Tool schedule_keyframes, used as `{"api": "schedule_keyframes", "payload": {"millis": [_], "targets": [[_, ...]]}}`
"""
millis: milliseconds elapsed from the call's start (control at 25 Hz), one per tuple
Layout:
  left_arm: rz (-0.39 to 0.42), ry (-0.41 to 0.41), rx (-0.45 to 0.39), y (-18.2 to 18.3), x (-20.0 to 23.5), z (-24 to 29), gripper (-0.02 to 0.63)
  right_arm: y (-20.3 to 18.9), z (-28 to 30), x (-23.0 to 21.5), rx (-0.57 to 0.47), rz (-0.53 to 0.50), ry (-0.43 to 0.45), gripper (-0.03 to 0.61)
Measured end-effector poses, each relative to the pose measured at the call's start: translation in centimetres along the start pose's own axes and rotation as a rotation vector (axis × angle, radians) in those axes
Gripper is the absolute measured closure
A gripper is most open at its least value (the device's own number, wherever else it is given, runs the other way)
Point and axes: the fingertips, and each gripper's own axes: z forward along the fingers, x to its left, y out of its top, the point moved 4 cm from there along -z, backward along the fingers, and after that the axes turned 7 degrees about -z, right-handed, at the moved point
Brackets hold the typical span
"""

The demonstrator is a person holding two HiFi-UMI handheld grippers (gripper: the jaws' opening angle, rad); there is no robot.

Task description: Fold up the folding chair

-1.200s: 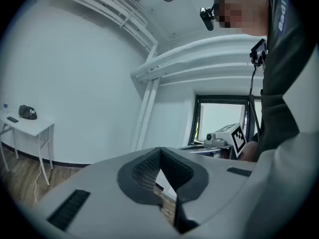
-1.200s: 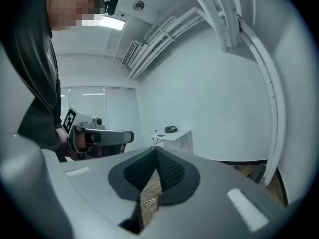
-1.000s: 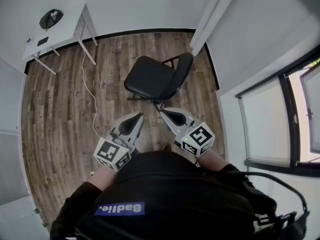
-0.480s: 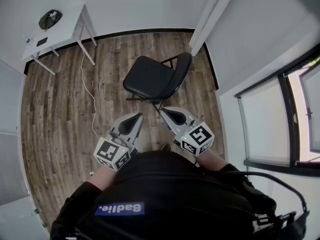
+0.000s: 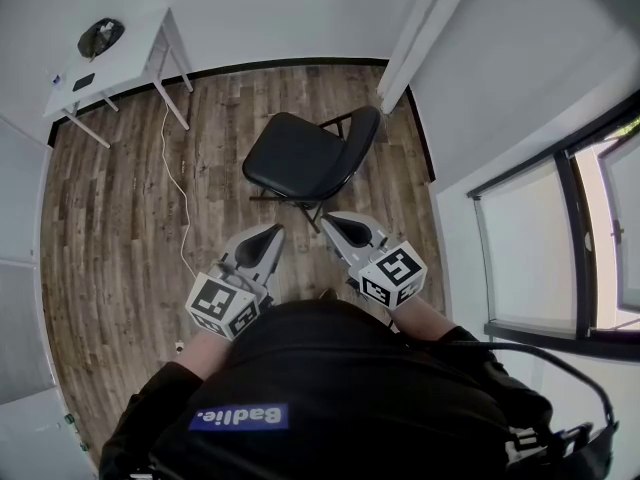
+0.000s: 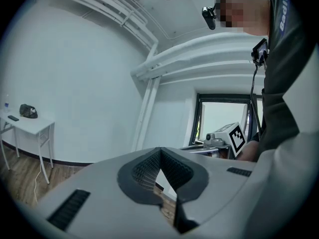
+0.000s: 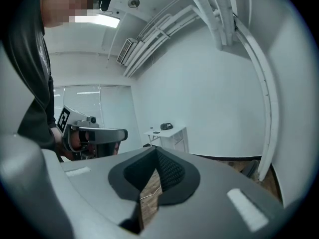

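A black folding chair (image 5: 300,156) stands unfolded on the wood floor, its backrest (image 5: 364,138) at the right side. Both grippers hover in the air just short of the chair's near edge and touch nothing. My left gripper (image 5: 272,231) is shut and empty, its jaw tips meeting (image 6: 159,151). Beside it, the right gripper (image 5: 328,218) is likewise shut with nothing in it (image 7: 155,151). Each gripper shows in the other's view: the right gripper's marker cube (image 6: 234,136), the left gripper's body (image 7: 94,133). Neither gripper view shows the chair clearly.
A white table (image 5: 115,58) with a dark object (image 5: 101,36) on it stands at the far left. A white cable (image 5: 180,188) runs across the floor left of the chair. A white column (image 5: 425,28) and the wall with a window (image 5: 560,238) lie close on the right.
The chair sits slightly further left and up in the head view than before. Both grippers stay shut and have barely shifted.
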Motion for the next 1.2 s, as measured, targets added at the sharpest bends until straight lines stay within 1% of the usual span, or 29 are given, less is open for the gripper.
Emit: {"api": "schedule_keyframes", "payload": {"millis": [320, 480, 600, 720, 1000, 1200], "targets": [[0.02, 0.032, -0.023, -0.3, -0.8, 2.4, 0.609, -1.3, -1.2, -2.2, 0.015, 0.005, 0.022, 0.577], [0.012, 0.063, -0.035, -0.3, 0.5, 2.7, 0.609, -1.9, -0.7, -3.3, 0.029, 0.007, 0.023, 0.577], [0.012, 0.07, -0.033, 0.1, 2.4, 2.9, 0.609, -1.7, 0.6, -4.2, 0.033, 0.004, 0.009, 0.577], [0.023, 0.06, -0.031, 1.0, 5.0, 3.4, 0.609, -1.2, 2.7, -5.1, 0.038, 0.004, -0.02, 0.577], [0.061, -0.013, 0.002, 3.9, 11.8, 4.0, 0.609, 0.7, 8.4, -7.1, 0.062, -0.013, -0.119, 0.577], [0.053, -0.058, 0.011, 5.6, 15.7, 4.7, 0.609, 2.2, 11.2, -8.6, 0.064, -0.007, -0.197, 0.577]]}}
